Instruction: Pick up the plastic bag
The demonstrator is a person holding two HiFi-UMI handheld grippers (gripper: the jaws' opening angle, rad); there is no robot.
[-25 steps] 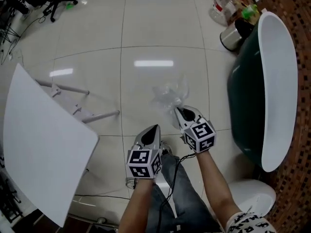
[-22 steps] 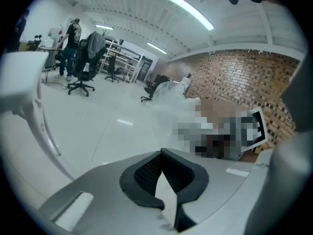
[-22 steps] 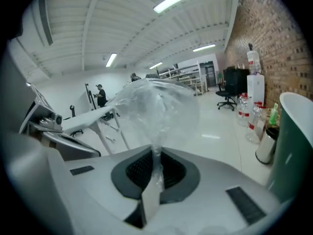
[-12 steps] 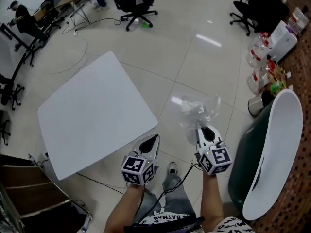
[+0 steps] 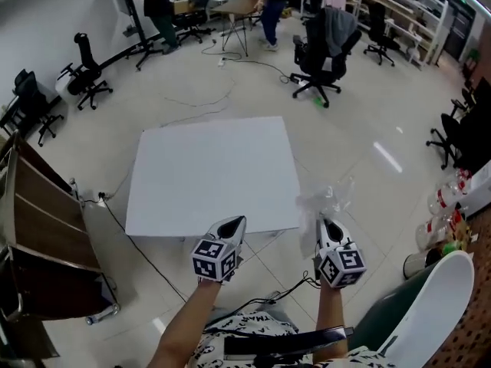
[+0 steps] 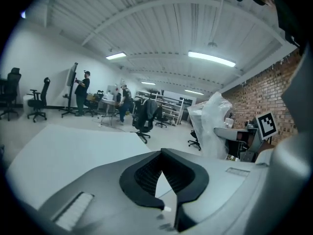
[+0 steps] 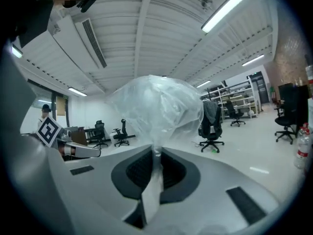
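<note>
The clear plastic bag (image 5: 324, 201) hangs crumpled from my right gripper (image 5: 328, 222), which is shut on its gathered neck. In the right gripper view the bag (image 7: 157, 107) billows above the jaws and a strip of film trails down between them at my right gripper (image 7: 155, 152). My left gripper (image 5: 238, 221) is held beside it to the left, shut with nothing in it. In the left gripper view its jaws meet at the tip of my left gripper (image 6: 162, 151), and the bag (image 6: 215, 121) shows off to the right. Both grippers point out over the white table (image 5: 207, 175).
The white table's near edge lies just ahead of the grippers. A dark green tub with a white rim (image 5: 433, 301) stands at the lower right, with bottles (image 5: 447, 205) beyond it. A wooden shelf (image 5: 31, 259) is at the left. Office chairs (image 5: 322, 44) and people stand further back.
Both grippers have come up from near the floor, the right one carrying the bag with it. The head view has swung from the floor tiles up to the table and the room.
</note>
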